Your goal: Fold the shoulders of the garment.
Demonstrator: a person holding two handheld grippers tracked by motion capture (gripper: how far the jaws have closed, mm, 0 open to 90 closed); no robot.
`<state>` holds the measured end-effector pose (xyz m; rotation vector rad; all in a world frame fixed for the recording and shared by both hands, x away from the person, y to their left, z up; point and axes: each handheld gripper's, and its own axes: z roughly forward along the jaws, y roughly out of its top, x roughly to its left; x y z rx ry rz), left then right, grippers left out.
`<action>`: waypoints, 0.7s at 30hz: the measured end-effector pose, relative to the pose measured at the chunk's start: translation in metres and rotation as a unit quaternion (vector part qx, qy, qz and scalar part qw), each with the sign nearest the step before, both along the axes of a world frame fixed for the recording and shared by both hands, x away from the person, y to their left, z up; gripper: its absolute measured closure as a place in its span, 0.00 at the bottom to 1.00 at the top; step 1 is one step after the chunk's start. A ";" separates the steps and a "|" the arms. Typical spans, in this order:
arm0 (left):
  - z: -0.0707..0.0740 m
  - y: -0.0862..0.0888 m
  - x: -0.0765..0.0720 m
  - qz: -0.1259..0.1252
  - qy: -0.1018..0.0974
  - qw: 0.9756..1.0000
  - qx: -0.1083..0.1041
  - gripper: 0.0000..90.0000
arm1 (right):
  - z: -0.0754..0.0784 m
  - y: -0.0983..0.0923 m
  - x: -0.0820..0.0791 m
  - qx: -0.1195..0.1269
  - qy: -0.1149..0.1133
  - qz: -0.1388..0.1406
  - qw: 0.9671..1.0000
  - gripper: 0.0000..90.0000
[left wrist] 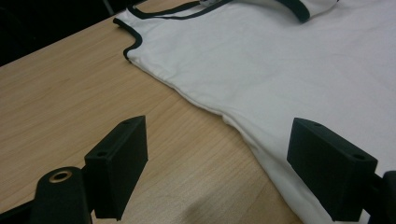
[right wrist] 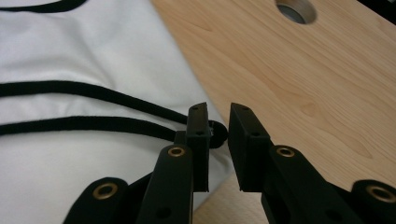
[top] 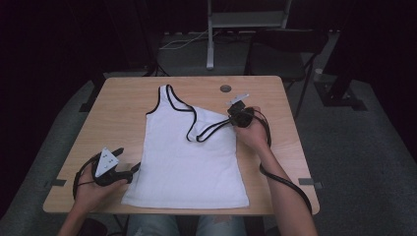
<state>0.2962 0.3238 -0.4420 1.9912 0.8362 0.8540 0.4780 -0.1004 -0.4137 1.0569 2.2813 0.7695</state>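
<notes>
Right gripper (right wrist: 218, 133) pinched nearly shut at the strap (right wrist: 93, 123) end, folded across the white top (top: 189, 157). Left gripper (left wrist: 217, 154) gaped wide, straddling the top's side hem, gripping nothing. Top spread flat mid-table (top: 118, 98).

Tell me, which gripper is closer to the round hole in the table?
Right. The right gripper sits just below the round hole, at the top's strap; the left gripper is far off at the near-left hem.
</notes>
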 end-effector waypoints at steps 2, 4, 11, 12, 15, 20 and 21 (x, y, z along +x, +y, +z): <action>0.000 0.000 0.000 0.000 0.001 1.000 -0.001 0.23 | -0.002 -0.003 0.003 0.003 0.000 -0.012 1.000 0.87; 0.000 0.000 0.000 0.000 0.001 1.000 -0.001 0.23 | -0.004 -0.005 0.004 0.008 0.001 -0.023 1.000 0.87; 0.000 -0.001 0.000 -0.001 0.000 1.000 0.003 0.23 | -0.002 -0.002 0.001 0.020 0.000 -0.035 0.999 0.80; 0.000 -0.001 0.000 -0.001 0.000 1.000 0.003 0.22 | 0.001 0.000 -0.001 0.026 -0.003 -0.029 0.999 0.79; 0.000 -0.001 0.000 0.000 0.001 1.000 0.003 0.22 | 0.010 0.021 -0.016 0.070 0.010 0.027 0.997 0.73; 0.000 -0.001 0.000 -0.001 0.000 1.000 0.002 0.22 | 0.010 0.061 -0.040 0.086 0.027 0.109 0.990 0.71; 0.000 -0.001 0.000 -0.001 -0.002 1.000 0.003 0.23 | 0.008 0.069 -0.043 0.085 0.030 0.118 0.989 0.70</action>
